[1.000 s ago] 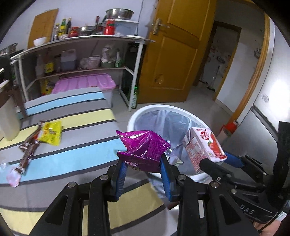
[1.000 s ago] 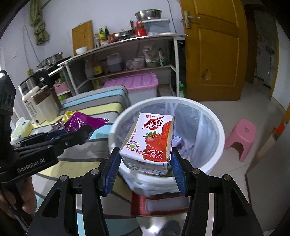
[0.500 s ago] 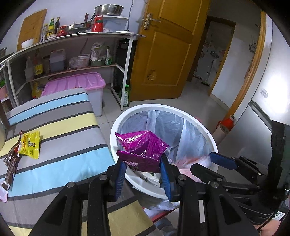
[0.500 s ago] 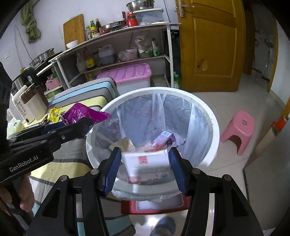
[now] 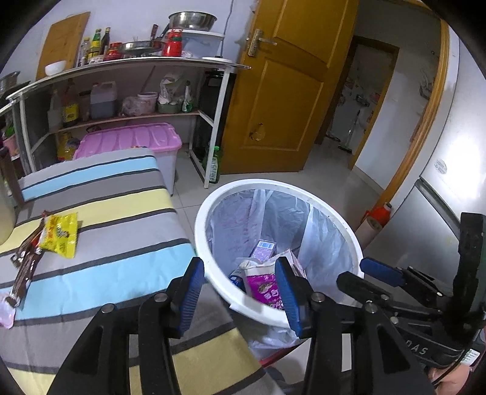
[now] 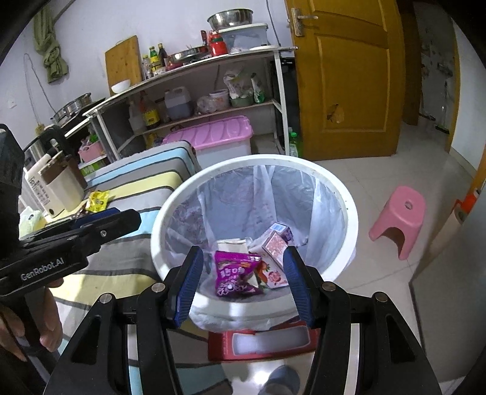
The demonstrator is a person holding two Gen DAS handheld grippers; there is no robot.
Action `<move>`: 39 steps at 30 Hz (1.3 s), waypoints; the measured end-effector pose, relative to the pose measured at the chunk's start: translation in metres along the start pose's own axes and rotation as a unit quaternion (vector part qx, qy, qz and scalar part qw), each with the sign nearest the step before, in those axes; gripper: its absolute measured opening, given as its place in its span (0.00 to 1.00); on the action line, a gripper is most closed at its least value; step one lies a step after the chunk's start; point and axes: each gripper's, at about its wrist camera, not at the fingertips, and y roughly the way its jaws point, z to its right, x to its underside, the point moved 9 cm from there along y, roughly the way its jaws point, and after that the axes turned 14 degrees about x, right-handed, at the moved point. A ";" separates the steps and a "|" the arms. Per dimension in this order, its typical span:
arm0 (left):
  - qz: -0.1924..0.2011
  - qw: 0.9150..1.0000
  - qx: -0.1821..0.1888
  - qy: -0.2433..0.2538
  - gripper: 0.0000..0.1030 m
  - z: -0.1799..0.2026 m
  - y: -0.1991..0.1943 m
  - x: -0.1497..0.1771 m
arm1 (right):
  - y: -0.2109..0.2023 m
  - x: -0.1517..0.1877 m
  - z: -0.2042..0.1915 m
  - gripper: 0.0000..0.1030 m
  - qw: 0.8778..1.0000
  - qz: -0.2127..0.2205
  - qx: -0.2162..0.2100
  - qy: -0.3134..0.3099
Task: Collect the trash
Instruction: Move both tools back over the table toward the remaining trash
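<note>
Left gripper [image 5: 240, 293] jaws opening, empty, over white bin [image 5: 212, 273]; right gripper [image 6: 243, 284] wide, empty. Purple wrapper [image 6: 235, 275] lies in bin, milk carton [image 6: 272, 273] beside. Yellow packet [image 5: 60, 234] on striped cloth [image 5: 106, 212]. Bin bottom partly hidden.

A white metal shelf unit [image 6: 194, 91] is standing against the pale wall [image 6: 91, 27], carrying bottles, a steel bowl [image 6: 230, 17] and a wooden cutting board [image 6: 124, 65]. A pink-lidded storage box [image 5: 127, 141] is sitting on the floor beneath it. An amber wooden door [image 5: 282, 91] is hanging beside the shelves, and an open doorway [image 5: 364, 97] is leading to another room. Light is reflecting off the pale tiled floor [image 6: 379, 188], where a pink plastic stool [image 6: 398, 218] is standing. A green cloth [image 6: 50, 45] is hanging on the wall.
</note>
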 end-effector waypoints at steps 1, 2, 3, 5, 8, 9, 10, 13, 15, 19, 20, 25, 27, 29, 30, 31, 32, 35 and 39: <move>0.002 1.000 -0.002 0.000 0.47 0.000 -0.003 0.000 | -0.003 0.000 -0.002 0.54 1.000 0.002 -0.002 -0.001; 0.005 1.000 -0.007 0.001 0.47 -0.001 -0.009 0.002 | -0.005 0.000 -0.004 0.54 1.000 0.004 -0.003 -0.001; 0.007 1.000 -0.010 0.003 0.47 -0.002 -0.013 0.003 | -0.007 0.001 -0.007 0.54 1.000 0.006 -0.005 -0.002; 0.014 1.000 -0.014 0.003 0.47 -0.003 -0.024 0.006 | -0.014 0.003 -0.011 0.54 1.000 0.008 -0.011 -0.001; 0.022 0.999 -0.026 -0.003 0.47 -0.010 -0.041 0.013 | -0.024 0.007 -0.019 0.54 1.000 0.015 -0.019 -0.004; 0.025 0.999 -0.030 -0.007 0.47 -0.012 -0.048 0.016 | -0.027 0.008 -0.021 0.54 1.000 0.016 -0.021 -0.006; 0.028 0.999 -0.033 -0.010 0.47 -0.015 -0.053 0.019 | -0.030 0.009 -0.025 0.54 0.999 0.018 -0.025 -0.008; 0.032 0.998 -0.045 -0.021 0.47 -0.024 -0.071 0.031 | -0.037 0.015 -0.036 0.54 0.999 0.019 -0.033 -0.015; 0.032 0.998 -0.053 -0.030 0.47 -0.031 -0.080 0.041 | -0.041 0.019 -0.045 0.54 0.999 0.019 -0.041 -0.022; 0.032 0.997 -0.064 -0.042 0.47 -0.042 -0.094 0.054 | -0.047 0.027 -0.065 0.54 0.998 0.016 -0.054 -0.035; 0.032 0.996 -0.067 -0.045 0.47 -0.045 -0.097 0.058 | -0.047 0.030 -0.070 0.54 0.998 0.014 -0.057 -0.038; 0.036 0.995 -0.083 -0.051 0.47 -0.057 -0.112 0.072 | -0.049 0.037 -0.091 0.54 0.995 0.008 -0.079 -0.052; 0.036 0.994 -0.090 -0.056 0.47 -0.063 -0.119 0.077 | -0.049 0.038 -0.101 0.54 0.995 0.010 -0.085 -0.060; 0.037 0.993 -0.094 -0.059 0.47 -0.068 -0.124 0.080 | -0.050 0.038 -0.109 0.54 0.994 0.011 -0.090 -0.067; 0.038 0.993 -0.098 -0.061 0.47 -0.071 -0.128 0.082 | -0.051 0.038 -0.112 0.54 0.993 0.010 -0.092 -0.068; 0.038 0.992 -0.101 -0.063 0.47 -0.074 -0.130 0.082 | -0.051 0.037 -0.114 0.54 0.993 0.010 -0.095 -0.070; 0.039 0.992 -0.105 -0.064 0.47 -0.077 -0.132 0.083 | -0.051 0.037 -0.118 0.54 0.993 0.010 -0.097 -0.072; 0.045 0.990 -0.117 -0.071 0.47 -0.088 -0.143 0.084 | -0.050 0.034 -0.127 0.54 0.992 0.009 -0.100 -0.078; 0.054 0.986 -0.133 -0.082 0.47 -0.104 -0.157 0.081 | -0.046 0.028 -0.138 0.54 0.991 0.002 -0.100 -0.086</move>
